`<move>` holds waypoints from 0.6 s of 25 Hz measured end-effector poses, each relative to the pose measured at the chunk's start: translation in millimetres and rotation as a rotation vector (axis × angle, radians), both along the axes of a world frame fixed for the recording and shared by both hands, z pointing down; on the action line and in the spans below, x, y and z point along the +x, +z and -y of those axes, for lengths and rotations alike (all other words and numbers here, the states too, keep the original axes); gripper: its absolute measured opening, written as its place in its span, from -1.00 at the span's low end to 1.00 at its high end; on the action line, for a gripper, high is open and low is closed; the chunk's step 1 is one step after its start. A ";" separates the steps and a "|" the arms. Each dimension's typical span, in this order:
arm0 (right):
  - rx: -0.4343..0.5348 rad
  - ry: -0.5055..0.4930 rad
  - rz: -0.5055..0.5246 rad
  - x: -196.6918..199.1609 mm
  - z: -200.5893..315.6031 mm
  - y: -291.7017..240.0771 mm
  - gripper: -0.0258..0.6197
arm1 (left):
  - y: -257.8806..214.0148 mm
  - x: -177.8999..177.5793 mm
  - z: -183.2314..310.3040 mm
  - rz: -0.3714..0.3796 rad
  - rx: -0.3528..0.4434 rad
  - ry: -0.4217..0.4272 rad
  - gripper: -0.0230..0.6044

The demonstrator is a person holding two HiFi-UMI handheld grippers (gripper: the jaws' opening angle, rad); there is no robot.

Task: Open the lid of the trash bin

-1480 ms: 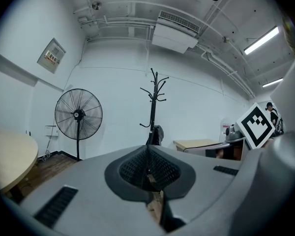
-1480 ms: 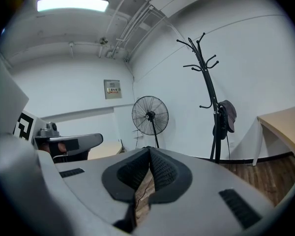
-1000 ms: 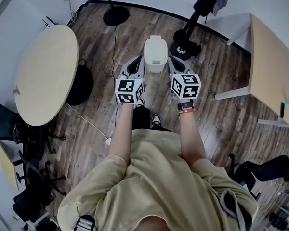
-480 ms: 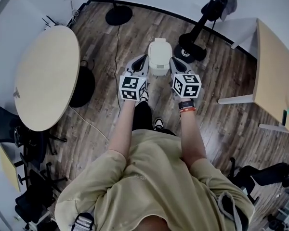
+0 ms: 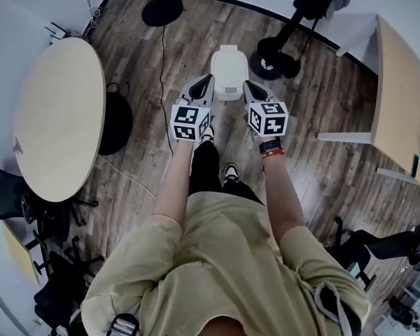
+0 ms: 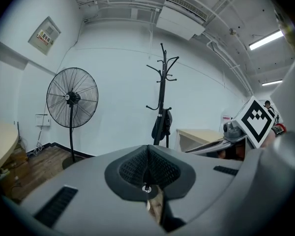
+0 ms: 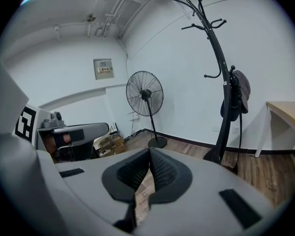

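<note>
A small white trash bin point(image 5: 229, 71) stands on the wood floor in front of the person, its lid down. In the head view my left gripper point(image 5: 206, 82) hovers by the bin's left side and my right gripper point(image 5: 248, 87) by its right side, both above the floor and pointing forward. Neither touches the bin that I can see. In the left gripper view the left gripper point(image 6: 147, 152) is shut with nothing in it. The right gripper point(image 7: 149, 156) looks the same in the right gripper view. The bin is out of both gripper views.
A round pale table point(image 5: 52, 117) stands at the left with a black round object point(image 5: 115, 121) beside it. A fan base point(image 5: 161, 9) and coat-stand base point(image 5: 274, 65) lie beyond the bin. A desk point(image 5: 406, 96) is at the right. A cable point(image 5: 126, 177) crosses the floor.
The head view has shifted slightly and the person has edged toward the bin. Both grippers stay shut on either side of it, and the lid stays down.
</note>
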State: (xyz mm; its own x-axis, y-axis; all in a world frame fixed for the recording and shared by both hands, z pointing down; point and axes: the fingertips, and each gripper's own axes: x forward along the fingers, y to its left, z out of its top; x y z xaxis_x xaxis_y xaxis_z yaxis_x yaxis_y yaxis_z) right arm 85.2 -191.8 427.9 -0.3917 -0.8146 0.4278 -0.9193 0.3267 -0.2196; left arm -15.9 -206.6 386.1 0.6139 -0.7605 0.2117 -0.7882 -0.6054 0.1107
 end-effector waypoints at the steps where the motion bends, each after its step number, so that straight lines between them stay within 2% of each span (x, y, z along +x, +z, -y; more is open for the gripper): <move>1: -0.011 -0.005 -0.002 -0.5 5.8 8.1 -0.87 | 6.5 -0.3 7.2 0.002 -0.007 0.000 -0.85; 15: -0.153 -0.072 -0.016 -10.4 73.2 132.6 -0.87 | 115.9 17.5 87.0 0.021 -0.094 0.052 -0.85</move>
